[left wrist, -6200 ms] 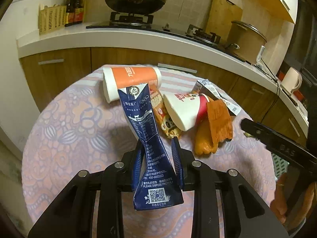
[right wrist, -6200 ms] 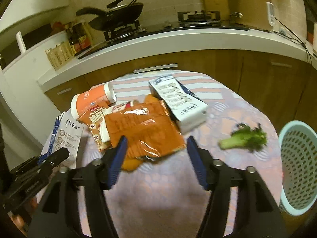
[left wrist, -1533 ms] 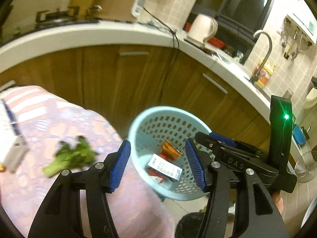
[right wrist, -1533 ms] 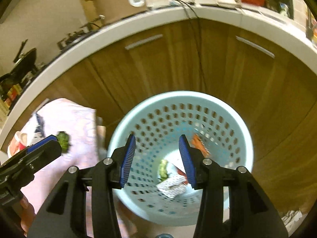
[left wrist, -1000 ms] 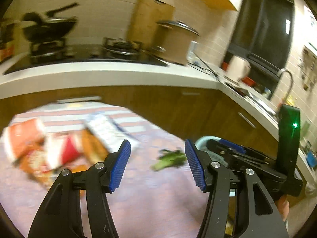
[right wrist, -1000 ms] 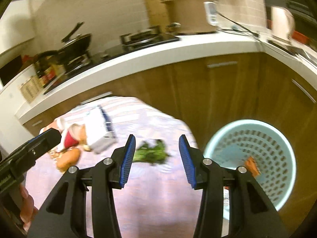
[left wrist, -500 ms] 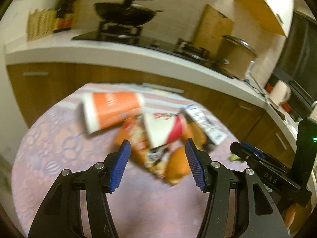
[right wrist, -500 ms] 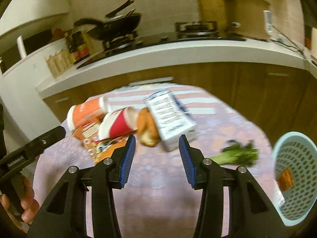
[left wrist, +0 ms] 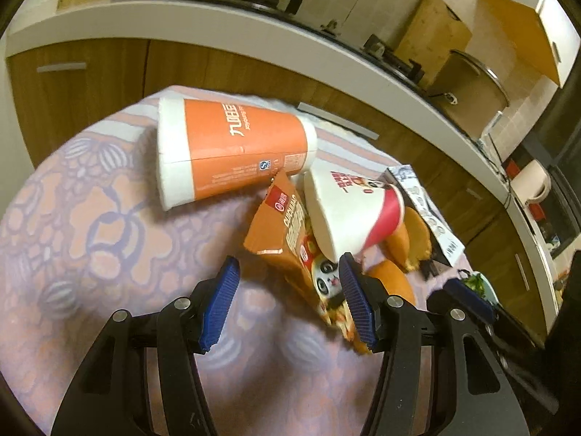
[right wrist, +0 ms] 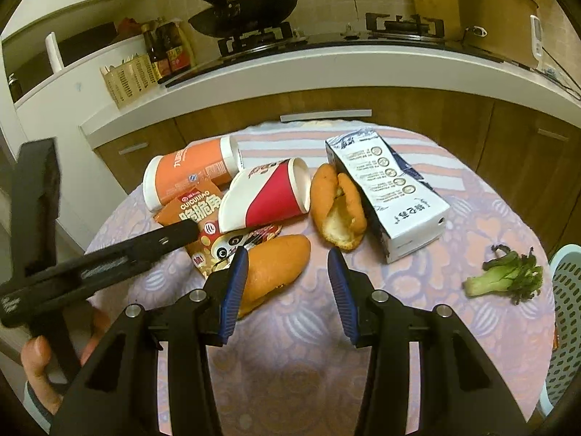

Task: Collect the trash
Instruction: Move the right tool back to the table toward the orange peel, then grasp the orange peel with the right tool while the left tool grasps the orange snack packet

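A heap of trash lies on the round table: an orange cup [left wrist: 232, 152] on its side, a red and white cup [left wrist: 352, 210], a torn snack bag [left wrist: 290, 232], bread rolls [right wrist: 276, 265] and a milk carton [right wrist: 392, 196]. My left gripper [left wrist: 287, 290] is open just above the snack bag, whose lower end reaches its right pad. Over the nearest roll hangs my right gripper [right wrist: 288, 283], open, with the roll at its left pad. A green vegetable stalk [right wrist: 508, 276] lies apart at the right.
A pale blue perforated basket [right wrist: 566, 309] stands off the table's right edge. The flowered tablecloth [right wrist: 290, 363] is bare in front of the heap. Behind runs a kitchen counter [right wrist: 326, 69] with a wok and a pot. A hand [right wrist: 36, 359] holds the left gripper's handle.
Both grippers swung from over the basket back to the table and came down close to the heap. The blue carton the left one gripped earlier is gone from its jaws.
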Available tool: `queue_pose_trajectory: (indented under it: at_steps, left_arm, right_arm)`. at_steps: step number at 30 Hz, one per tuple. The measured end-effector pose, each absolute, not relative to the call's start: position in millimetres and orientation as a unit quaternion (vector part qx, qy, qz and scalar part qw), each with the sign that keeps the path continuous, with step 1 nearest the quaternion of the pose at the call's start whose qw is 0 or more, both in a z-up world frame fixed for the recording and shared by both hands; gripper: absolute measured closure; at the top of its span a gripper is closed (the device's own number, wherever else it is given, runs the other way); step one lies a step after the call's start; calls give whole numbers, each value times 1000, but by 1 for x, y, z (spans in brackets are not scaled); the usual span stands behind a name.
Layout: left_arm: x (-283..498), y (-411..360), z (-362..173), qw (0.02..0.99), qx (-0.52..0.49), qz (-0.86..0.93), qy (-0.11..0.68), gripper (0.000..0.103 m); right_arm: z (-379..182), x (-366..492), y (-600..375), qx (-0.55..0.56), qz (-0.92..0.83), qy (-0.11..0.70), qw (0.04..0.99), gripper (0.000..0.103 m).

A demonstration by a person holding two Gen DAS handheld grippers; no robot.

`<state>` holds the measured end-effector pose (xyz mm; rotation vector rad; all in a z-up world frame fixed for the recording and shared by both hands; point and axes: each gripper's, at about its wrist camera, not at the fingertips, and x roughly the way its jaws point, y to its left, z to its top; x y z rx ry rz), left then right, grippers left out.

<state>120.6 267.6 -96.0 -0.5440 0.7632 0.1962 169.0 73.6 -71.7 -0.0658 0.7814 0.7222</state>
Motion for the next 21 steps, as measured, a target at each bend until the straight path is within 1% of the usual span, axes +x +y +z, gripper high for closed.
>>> queue_pose_trajectory:
  at_steps: [3, 6, 8, 9, 10, 11, 16, 21]
  left_arm:
    - [127, 267, -100, 887, -261, 93, 369, 51]
    - [128, 266, -101, 890, -254, 97, 367, 58]
    - [130, 267, -103, 889, -255, 94, 368, 73]
    - [131, 268, -104, 888, -257, 93, 370, 76]
    - [132, 269, -104, 888, -258, 92, 370, 84]
    - [132, 270, -105, 887, -259, 89, 372, 87]
    - [129, 271, -105, 890, -257, 83, 367, 92]
    - [124, 268, -100, 896, -241, 86, 363, 93]
  right_arm:
    - [-75, 173, 76, -25, 348, 382, 856, 61]
    - [-79, 175, 81, -21, 355, 391, 849, 61]
    - [-83, 177, 87, -18, 359, 400, 843, 61]
    - [-84, 178, 88, -16, 361, 403, 841, 59]
    - [-85, 178, 90, -14, 361, 405, 840, 55]
    - [-87, 179, 94, -16, 359, 408, 839, 52]
    - [-95, 181, 106, -21, 363, 422, 831, 50]
    - [-98, 178, 110, -27, 371, 423, 827, 50]
